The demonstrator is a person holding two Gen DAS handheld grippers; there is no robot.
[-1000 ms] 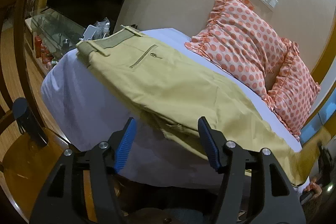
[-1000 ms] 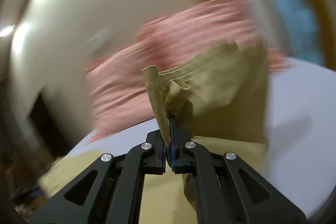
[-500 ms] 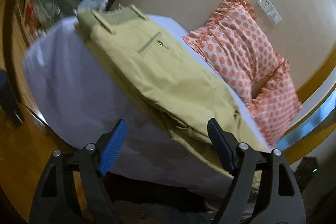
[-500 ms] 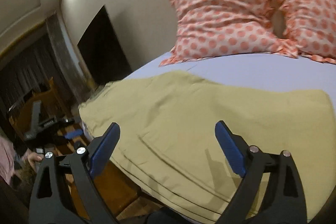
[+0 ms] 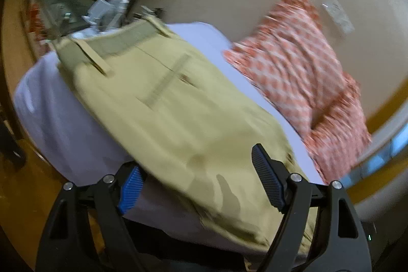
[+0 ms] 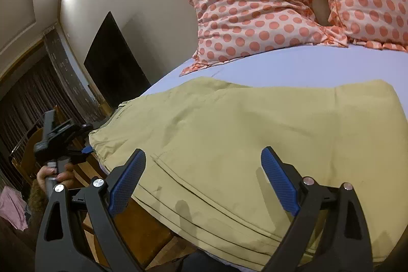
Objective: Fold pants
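Khaki pants (image 6: 255, 139), folded lengthwise & again across, lie flat just ahead of & under right fingers (image 6: 278, 180), waistband w/ belt loops far beyond left fingers (image 5: 267, 180).

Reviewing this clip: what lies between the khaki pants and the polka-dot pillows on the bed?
Only a bare strip of lavender bedsheet separates the pants from the pillows; nothing else lies there. The right wrist view shows it sharply.
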